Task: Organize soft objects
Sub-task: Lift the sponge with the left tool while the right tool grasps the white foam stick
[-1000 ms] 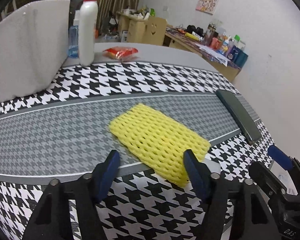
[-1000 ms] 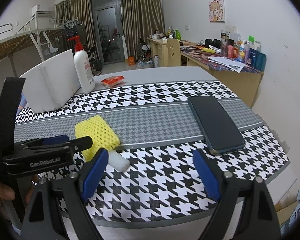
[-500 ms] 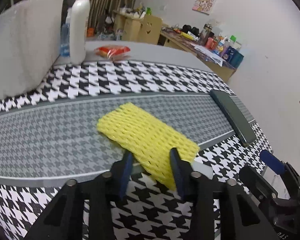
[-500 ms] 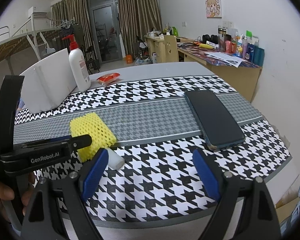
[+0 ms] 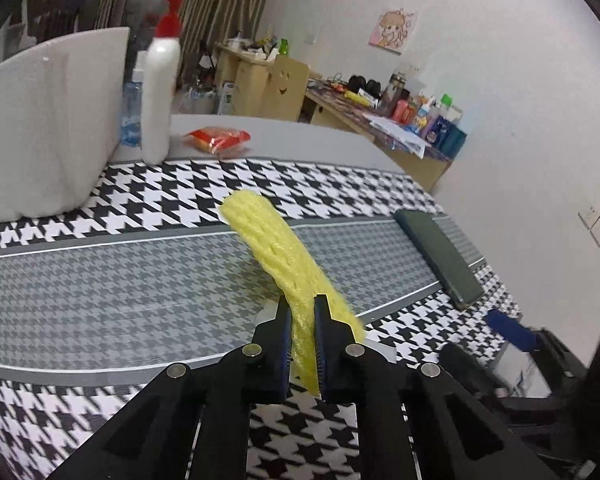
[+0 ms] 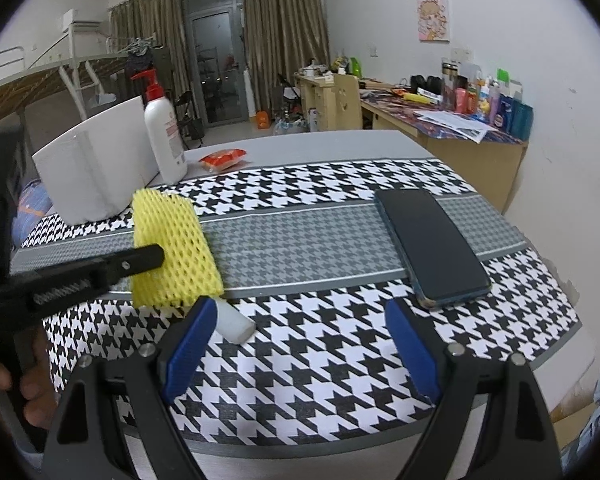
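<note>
My left gripper (image 5: 302, 312) is shut on the near edge of a yellow foam net sleeve (image 5: 278, 246) and holds it lifted off the houndstooth cloth, its far end sticking up and forward. In the right wrist view the sleeve (image 6: 172, 240) hangs upright from the left gripper (image 6: 156, 256) at the left. A small white foam piece (image 6: 234, 322) lies on the cloth just below it. My right gripper (image 6: 300, 344) is open and empty, low over the table's near edge.
A dark phone (image 6: 430, 246) lies at the right of the cloth. A white foam block (image 6: 96, 168), a white pump bottle (image 6: 164, 136) and a red packet (image 6: 222, 158) stand at the back left. The table edge and a white wall are on the right.
My left gripper closed on the yellow sleeve and lifted it off the cloth, turning it upright. The white foam piece stayed on the table. My right gripper barely moved.
</note>
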A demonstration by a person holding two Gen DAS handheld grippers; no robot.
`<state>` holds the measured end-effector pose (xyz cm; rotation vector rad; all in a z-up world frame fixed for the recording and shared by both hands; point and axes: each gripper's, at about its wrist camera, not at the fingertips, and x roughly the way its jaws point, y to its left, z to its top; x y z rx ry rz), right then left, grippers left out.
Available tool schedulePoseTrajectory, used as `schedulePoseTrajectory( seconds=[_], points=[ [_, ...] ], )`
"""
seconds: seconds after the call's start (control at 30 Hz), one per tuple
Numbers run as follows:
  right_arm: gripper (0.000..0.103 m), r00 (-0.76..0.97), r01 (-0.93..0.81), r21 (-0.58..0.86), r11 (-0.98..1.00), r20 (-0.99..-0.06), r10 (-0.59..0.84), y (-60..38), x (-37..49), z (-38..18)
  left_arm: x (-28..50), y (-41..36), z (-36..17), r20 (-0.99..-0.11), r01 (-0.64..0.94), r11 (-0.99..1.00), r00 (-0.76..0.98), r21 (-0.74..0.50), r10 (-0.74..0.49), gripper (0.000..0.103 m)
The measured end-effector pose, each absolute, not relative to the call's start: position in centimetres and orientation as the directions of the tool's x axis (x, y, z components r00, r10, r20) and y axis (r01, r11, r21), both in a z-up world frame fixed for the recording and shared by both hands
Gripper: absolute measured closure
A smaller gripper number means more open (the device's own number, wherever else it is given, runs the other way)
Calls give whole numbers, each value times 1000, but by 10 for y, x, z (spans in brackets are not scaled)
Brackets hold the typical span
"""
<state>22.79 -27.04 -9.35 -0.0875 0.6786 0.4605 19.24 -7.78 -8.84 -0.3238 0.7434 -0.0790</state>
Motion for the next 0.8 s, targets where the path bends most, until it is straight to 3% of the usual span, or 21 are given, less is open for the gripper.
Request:
schedulePoseTrajectory(
  seconds=[0.6, 0.7, 0.77, 0.8],
  points=[
    [14, 527, -704, -39, 709, -698, 485, -217, 245, -106, 162, -50, -82, -641, -82, 954, 756, -287, -128, 92],
    [21, 490, -736, -44, 676, -724, 486, -207, 248, -112, 159, -47, -85, -646, -83, 953, 752, -292, -132, 92],
    [33, 466, -748, -44, 662, -745, 477, -202, 252, -118, 157, -46, -86, -649, -80, 952, 748, -294, -137, 92],
    [34, 457, -751, -40, 660, -752, 475, -200, 255, -120, 157, -46, -86, -653, -77, 953, 744, -294, -142, 92]
  ],
)
